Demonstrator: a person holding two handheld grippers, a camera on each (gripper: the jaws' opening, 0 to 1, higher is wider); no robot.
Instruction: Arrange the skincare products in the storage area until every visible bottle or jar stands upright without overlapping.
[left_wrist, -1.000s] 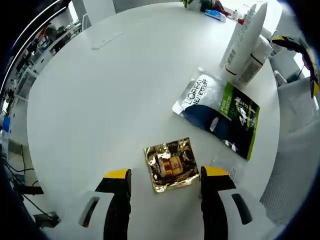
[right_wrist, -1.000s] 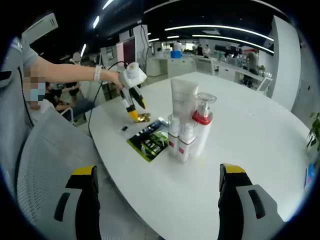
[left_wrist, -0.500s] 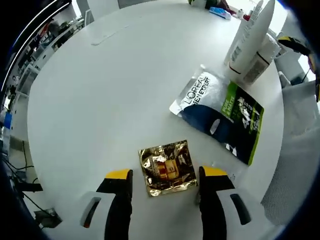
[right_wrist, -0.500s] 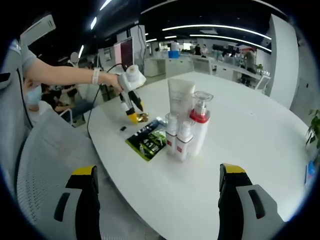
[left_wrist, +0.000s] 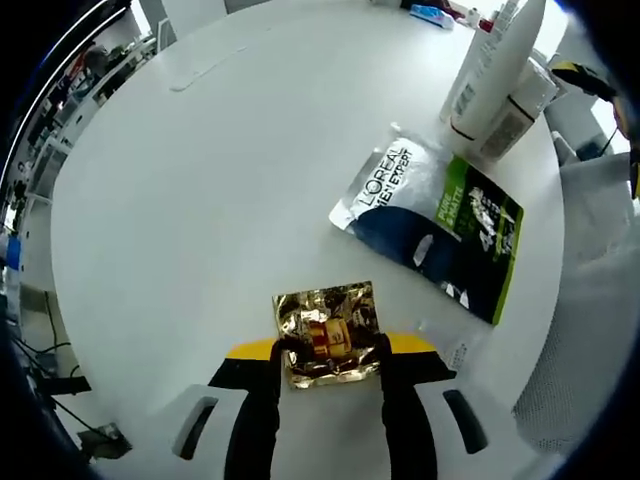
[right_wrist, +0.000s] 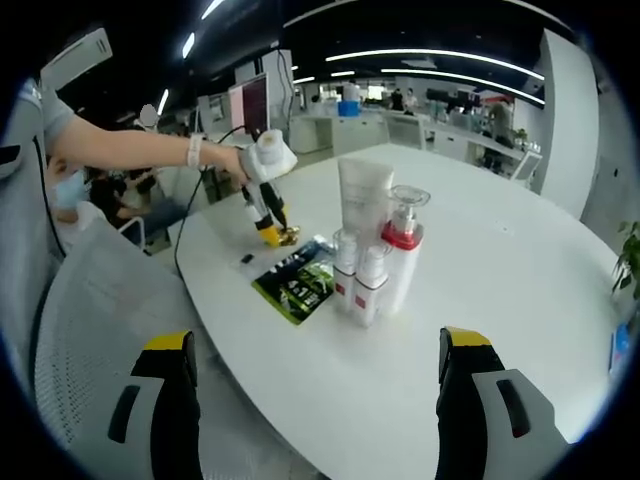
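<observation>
Two jaws of left gripper (left_wrist: 329, 360) pinched on gold sachet (left_wrist: 327, 320), flat on white table (left_wrist: 190, 200) (apparently for lifting clear of dark L'Oreal pouch (left_wrist: 432, 232) just beside). Bottles (right_wrist: 368, 262) grouped upright farther along. Right gripper (right_wrist: 312, 400) spread wide, holding nothing, hovering above table's near edge.
</observation>
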